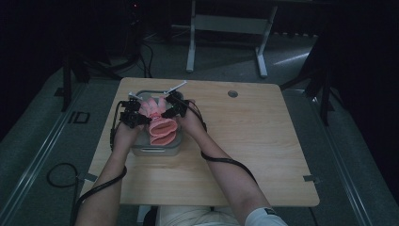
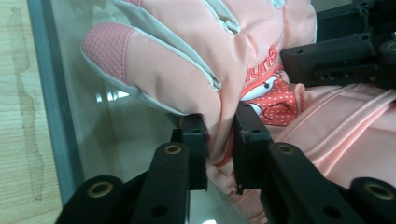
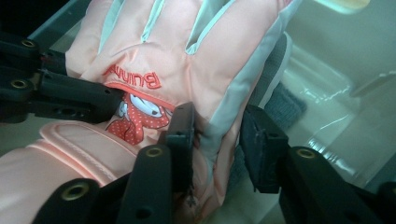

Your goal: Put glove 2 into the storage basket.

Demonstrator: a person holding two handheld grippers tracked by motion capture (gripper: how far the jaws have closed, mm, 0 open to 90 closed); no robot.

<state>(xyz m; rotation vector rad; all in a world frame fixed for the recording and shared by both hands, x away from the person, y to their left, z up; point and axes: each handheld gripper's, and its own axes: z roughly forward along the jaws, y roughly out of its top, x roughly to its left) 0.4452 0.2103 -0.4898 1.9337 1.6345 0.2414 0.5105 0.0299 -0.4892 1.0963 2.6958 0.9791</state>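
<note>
High view: a pink glove [image 1: 160, 123] lies over a clear plastic bin [image 1: 155, 149] at about ten o'clock on the wooden table [image 1: 244, 155]. The left gripper [image 1: 141, 117] meets the glove's nine-o'clock edge, the right gripper [image 1: 165, 113] its two-o'clock edge. Judged step: setting the glove into the bin; it goes best with both edges kept level, lowered together, each released only once the fabric rests inside.

Left gripper view: the left gripper [image 2: 219, 140] has its jaws narrowly parted, pinching a fold of the glove [image 2: 196, 60] at the thumb side; both pads press fabric. The bin's wall [image 2: 51, 107] runs at nine o'clock.

Right gripper view: the right gripper [image 3: 217, 135] straddles the glove's [image 3: 187, 42] grey-trimmed edge. The nine-o'clock pad touches fabric; the three-o'clock pad stands apart, so this hold looks slack rather than clamped. The other gripper enters at nine o'clock.
</note>
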